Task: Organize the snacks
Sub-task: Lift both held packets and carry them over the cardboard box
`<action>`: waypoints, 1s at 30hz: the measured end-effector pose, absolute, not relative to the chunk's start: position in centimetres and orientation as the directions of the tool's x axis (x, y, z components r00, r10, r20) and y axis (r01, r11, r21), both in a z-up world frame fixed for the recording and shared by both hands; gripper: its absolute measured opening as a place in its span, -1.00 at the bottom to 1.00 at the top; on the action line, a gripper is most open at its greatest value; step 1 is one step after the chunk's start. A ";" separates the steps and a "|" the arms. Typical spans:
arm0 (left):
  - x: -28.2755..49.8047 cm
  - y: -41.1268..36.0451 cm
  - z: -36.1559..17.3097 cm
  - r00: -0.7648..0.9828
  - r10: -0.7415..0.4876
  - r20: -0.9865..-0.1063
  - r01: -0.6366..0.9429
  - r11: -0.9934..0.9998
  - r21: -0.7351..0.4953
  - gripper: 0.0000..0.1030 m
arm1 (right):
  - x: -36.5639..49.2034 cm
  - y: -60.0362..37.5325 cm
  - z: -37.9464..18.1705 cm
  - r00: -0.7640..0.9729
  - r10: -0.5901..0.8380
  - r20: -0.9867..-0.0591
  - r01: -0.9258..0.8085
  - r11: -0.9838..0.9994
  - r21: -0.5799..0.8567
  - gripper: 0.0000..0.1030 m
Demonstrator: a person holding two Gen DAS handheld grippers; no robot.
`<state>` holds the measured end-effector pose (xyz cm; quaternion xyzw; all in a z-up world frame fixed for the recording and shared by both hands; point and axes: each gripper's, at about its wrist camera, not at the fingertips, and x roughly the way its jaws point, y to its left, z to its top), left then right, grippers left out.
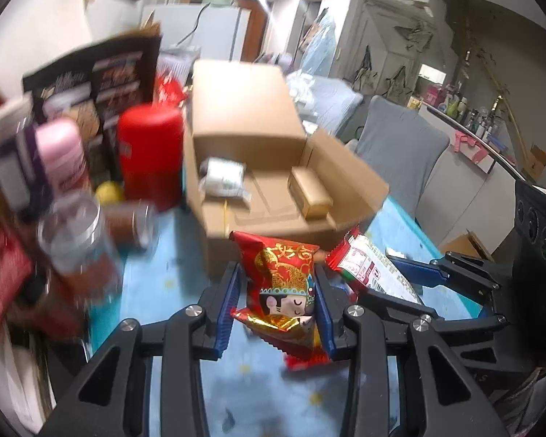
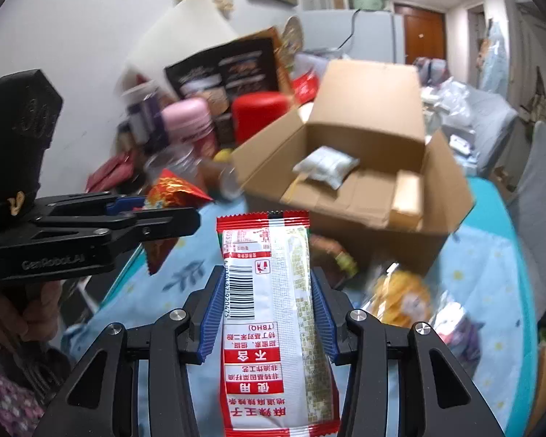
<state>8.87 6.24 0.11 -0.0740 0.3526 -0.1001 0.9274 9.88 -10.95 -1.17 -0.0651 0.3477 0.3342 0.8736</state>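
The left hand-held gripper (image 1: 278, 306) is clamped on a red and gold snack bag (image 1: 284, 291), held above the table (image 1: 171, 276) just in front of the cardboard box (image 1: 236, 218). The right hand-held gripper (image 2: 267, 313) is clamped on a red and white snack packet (image 2: 269, 313), also raised before the box. The box stands open, holding a white packet (image 2: 327, 165) and a small carton (image 1: 309, 191), with jars and bottles (image 1: 151, 153) crowding its left side.
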 end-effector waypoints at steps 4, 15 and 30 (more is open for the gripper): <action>10.9 5.6 2.1 0.768 -0.239 -0.594 0.155 0.970 -0.190 -0.27 | 11.9 -11.4 0.6 0.574 0.535 -0.620 -0.614 0.782 0.106 -0.13; 16.7 5.4 5.6 0.830 -0.239 -0.504 0.165 0.968 -0.188 -0.27 | 17.8 -11.5 3.9 0.645 0.525 -0.556 -0.595 0.801 0.066 -0.13; 25.5 6.0 7.8 0.872 -0.169 -0.459 0.126 0.984 -0.123 -0.27 | 26.3 -10.2 5.8 0.674 0.543 -0.501 -0.574 0.812 0.106 -0.13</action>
